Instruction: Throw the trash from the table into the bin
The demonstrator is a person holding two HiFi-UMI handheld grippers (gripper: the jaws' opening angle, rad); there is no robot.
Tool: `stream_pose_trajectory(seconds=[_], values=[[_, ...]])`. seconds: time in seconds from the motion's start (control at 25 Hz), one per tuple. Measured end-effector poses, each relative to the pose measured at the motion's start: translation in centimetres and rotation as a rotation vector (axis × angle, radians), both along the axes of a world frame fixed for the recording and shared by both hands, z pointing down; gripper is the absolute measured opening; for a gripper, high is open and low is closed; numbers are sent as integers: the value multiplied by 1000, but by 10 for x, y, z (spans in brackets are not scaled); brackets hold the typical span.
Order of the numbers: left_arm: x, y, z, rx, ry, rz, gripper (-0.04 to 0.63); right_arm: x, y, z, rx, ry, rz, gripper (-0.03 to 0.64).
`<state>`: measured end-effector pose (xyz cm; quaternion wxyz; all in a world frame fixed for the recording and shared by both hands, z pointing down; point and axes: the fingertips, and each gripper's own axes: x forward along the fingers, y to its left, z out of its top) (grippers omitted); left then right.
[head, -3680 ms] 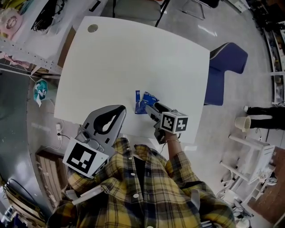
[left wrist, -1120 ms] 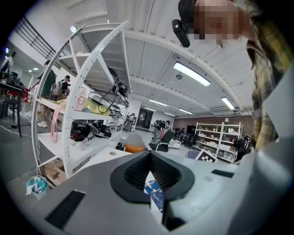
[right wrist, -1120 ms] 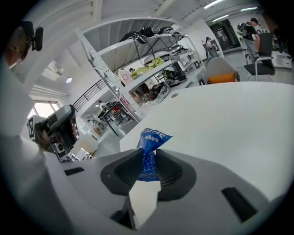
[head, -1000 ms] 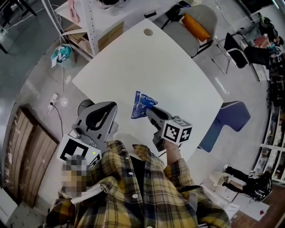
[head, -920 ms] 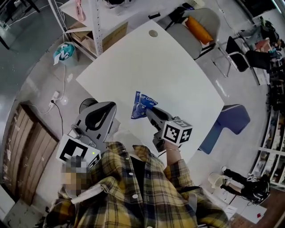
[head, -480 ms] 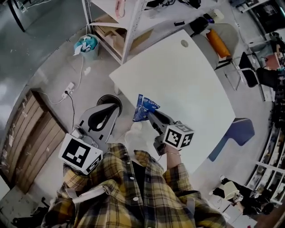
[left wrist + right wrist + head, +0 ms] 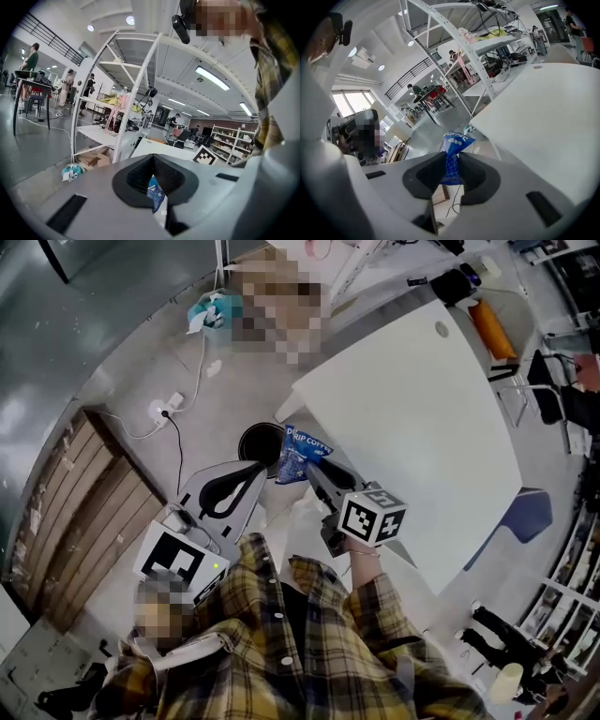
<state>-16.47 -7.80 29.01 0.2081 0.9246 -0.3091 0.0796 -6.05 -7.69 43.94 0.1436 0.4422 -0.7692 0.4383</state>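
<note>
A blue crinkled snack bag hangs from my right gripper, which is shut on its lower end. In the right gripper view the bag stands up between the dark pads of that gripper. It hangs off the white table's corner, over the right rim of a round black bin on the floor. My left gripper hovers just in front of the bin, its tips together and holding nothing. In the left gripper view the bag shows through the gap behind that gripper's tips.
A white shelf rack stands beyond the table's far side. A teal-lined basket and a power strip with cable lie on the grey floor. Wooden panels run at the left. A blue chair sits at the right.
Both grippers have swung left off the table's edge. The bag, pinched throughout, went from above the tabletop to above the bin's rim. The bin has come into view.
</note>
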Motion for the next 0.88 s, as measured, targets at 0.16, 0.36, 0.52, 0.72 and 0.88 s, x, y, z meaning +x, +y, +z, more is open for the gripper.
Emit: stream_pose_trajectory(seconds=[0.16, 0.36, 0.52, 0.72, 0.88], values=[[-13, -3, 16, -32, 3, -15, -2, -31, -3, 21, -40, -10, -43, 77], [-24, -5, 42, -66, 14, -55, -2, -53, -4, 68, -96, 2, -82, 77], [-29, -4, 71, -114, 13, -97, -2, -67, -6, 111, -149, -22, -104, 77], [-16, -8, 116, -109, 26, -84, -2, -70, -8, 173, -168, 38, -175, 77], [-4, -8, 164, -102, -22, -42, -2, -69, -5, 235, -188, 63, -212, 78]])
